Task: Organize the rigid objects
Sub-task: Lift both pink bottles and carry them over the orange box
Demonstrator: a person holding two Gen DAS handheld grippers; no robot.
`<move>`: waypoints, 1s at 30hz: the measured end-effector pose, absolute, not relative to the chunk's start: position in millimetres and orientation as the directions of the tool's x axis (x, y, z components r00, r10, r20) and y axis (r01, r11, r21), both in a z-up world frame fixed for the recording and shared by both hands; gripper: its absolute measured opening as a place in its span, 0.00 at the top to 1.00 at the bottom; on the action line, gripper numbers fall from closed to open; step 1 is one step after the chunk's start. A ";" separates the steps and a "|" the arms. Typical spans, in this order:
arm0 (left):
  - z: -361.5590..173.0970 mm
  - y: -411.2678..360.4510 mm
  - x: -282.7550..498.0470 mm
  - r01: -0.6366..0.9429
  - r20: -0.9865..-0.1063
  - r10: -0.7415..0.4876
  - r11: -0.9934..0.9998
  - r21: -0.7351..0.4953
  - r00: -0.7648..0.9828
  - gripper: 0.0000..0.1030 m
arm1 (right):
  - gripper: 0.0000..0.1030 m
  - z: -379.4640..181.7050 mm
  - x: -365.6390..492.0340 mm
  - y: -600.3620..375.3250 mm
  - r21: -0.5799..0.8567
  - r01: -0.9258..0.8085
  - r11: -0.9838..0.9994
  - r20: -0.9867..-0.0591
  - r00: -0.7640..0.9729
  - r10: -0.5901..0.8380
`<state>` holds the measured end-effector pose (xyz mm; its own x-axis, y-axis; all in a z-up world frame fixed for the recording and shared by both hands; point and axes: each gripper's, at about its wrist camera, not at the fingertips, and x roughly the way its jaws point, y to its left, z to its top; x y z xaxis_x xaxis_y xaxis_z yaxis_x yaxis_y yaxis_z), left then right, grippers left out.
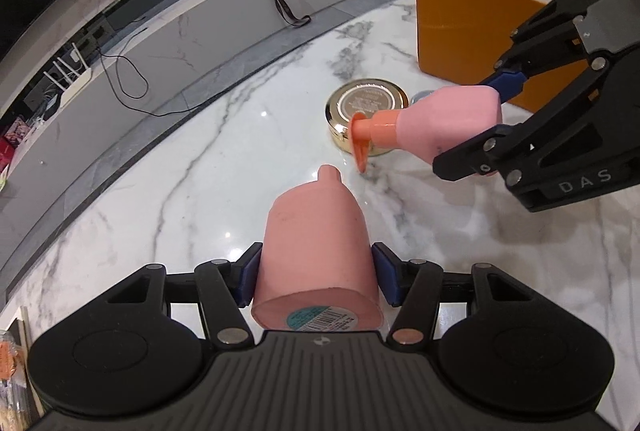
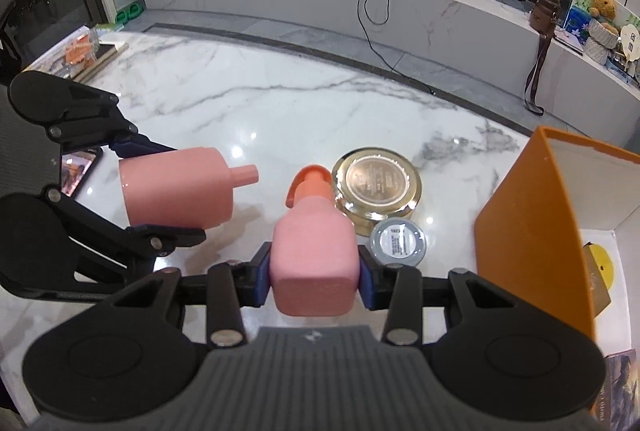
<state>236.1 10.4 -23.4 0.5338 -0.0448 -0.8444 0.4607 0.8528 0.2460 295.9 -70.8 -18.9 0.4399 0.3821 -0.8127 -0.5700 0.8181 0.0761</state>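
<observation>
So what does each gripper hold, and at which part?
Left gripper: round pink bottle, by its body. Right gripper: pink pump bottle, by its body.

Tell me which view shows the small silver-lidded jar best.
The right wrist view: the small silver-lidded jar sits in full beside the gold tin, label up. The left wrist view shows only a sliver behind the pump bottle.

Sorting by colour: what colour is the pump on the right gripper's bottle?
Orange, on a pink bottle; the pump shows best in the left wrist view.
</observation>
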 end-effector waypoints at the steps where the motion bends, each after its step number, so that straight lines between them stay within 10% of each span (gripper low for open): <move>1: -20.7 9.9 235.1 0.458 -0.843 -0.040 0.853 0.251 0.537 0.36 | 0.60 -16.5 294.7 -72.6 0.078 -0.570 0.818 -0.809 0.443 0.386; 30: 48.5 -16.4 215.5 0.432 -0.779 0.002 0.831 0.350 0.627 0.36 | 0.60 46.6 270.4 -108.6 0.123 -0.547 0.828 -0.711 0.533 0.458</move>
<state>215.5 -16.4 48.5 0.6266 0.0020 -0.7793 0.4320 0.8314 0.3495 270.4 -108.6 46.6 0.5335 0.4577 -0.7113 -0.5467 0.8283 0.1229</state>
